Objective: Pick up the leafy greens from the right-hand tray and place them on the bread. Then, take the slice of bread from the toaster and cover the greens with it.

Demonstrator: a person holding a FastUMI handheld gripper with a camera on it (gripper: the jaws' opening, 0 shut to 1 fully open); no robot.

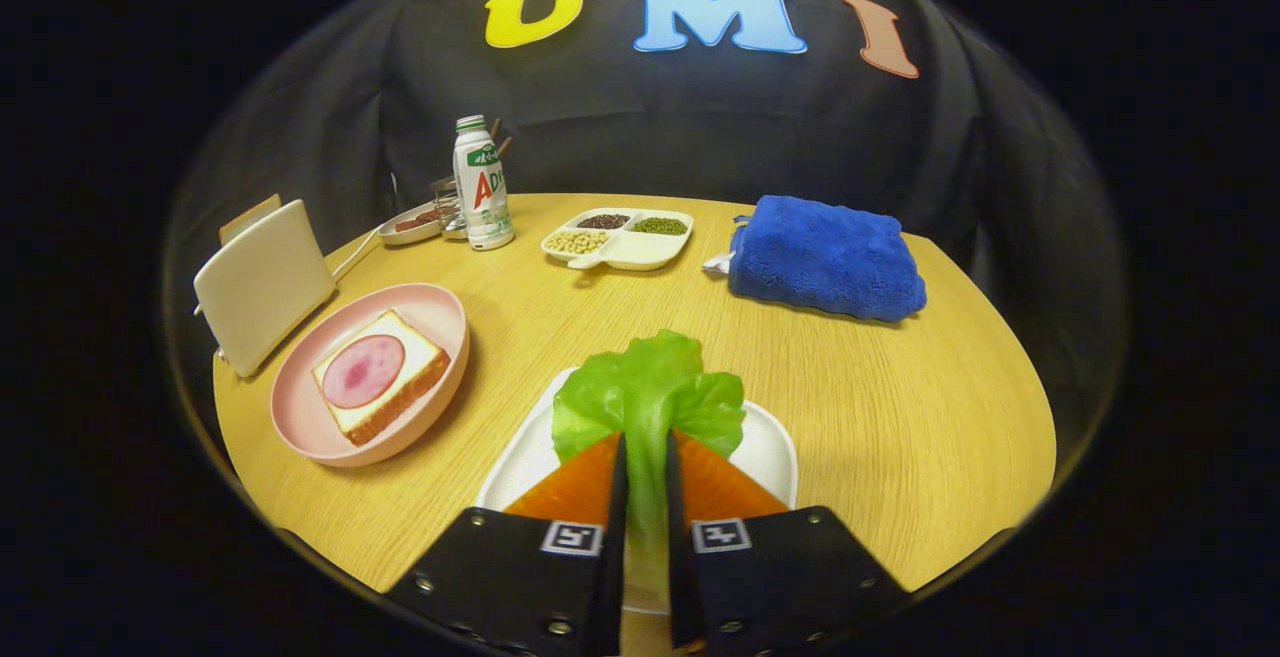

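Observation:
My gripper (646,457) is shut on the stem of a green lettuce leaf (648,399), whose frilly top spreads out just ahead of the fingertips. Under the leaf and the fingers lies a white tray (772,449). To the left, a pink plate (440,312) holds a slice of bread (385,382) topped with a round pink slice of ham (362,370). Behind the plate stands a cream toaster (262,282) with a slice of bread (250,217) sticking out of its top.
A folded blue towel (825,257) lies beyond the fingers to the right. A white divided dish (640,249) with beans sits at the far middle. A white drink bottle (482,183), a glass and a small plate stand at the far left of the round wooden table (900,407).

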